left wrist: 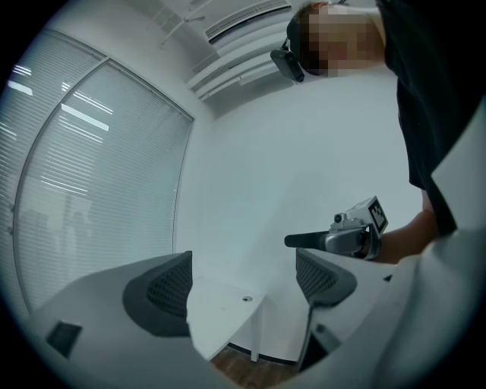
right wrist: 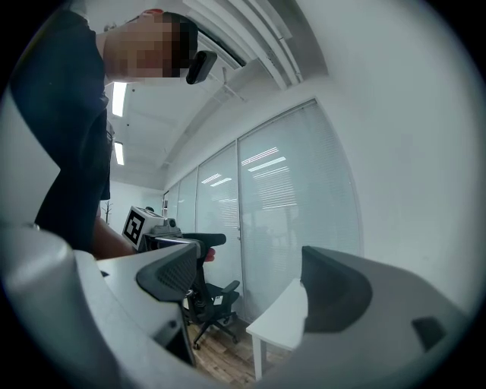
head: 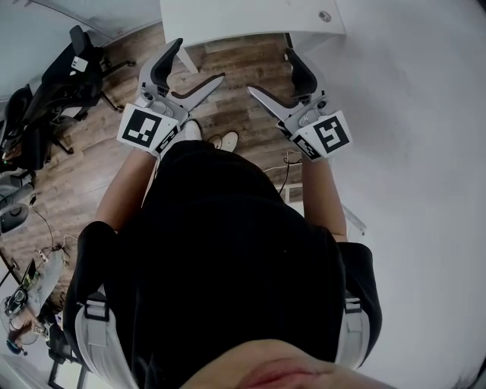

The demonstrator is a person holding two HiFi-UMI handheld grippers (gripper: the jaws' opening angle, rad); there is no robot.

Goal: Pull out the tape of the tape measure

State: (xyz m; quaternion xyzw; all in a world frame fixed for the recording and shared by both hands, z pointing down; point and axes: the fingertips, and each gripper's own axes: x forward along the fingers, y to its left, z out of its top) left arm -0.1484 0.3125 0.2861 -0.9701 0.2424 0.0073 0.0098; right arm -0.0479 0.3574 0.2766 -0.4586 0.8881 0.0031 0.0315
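The jaws of the right gripper (right wrist: 250, 285) stood wide apart and empty, with a white table (right wrist: 279, 319) and a black office chair (right wrist: 209, 302) beyond them.

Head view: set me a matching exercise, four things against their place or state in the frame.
Things:
1 left gripper
2 right gripper
3 white table
4 black office chair

Places:
A top edge, centre
B upper left
C jaws apart, right of centre
D jaws apart, left of centre

Pairs: 1-D, 2-C, 3-A, 4-B
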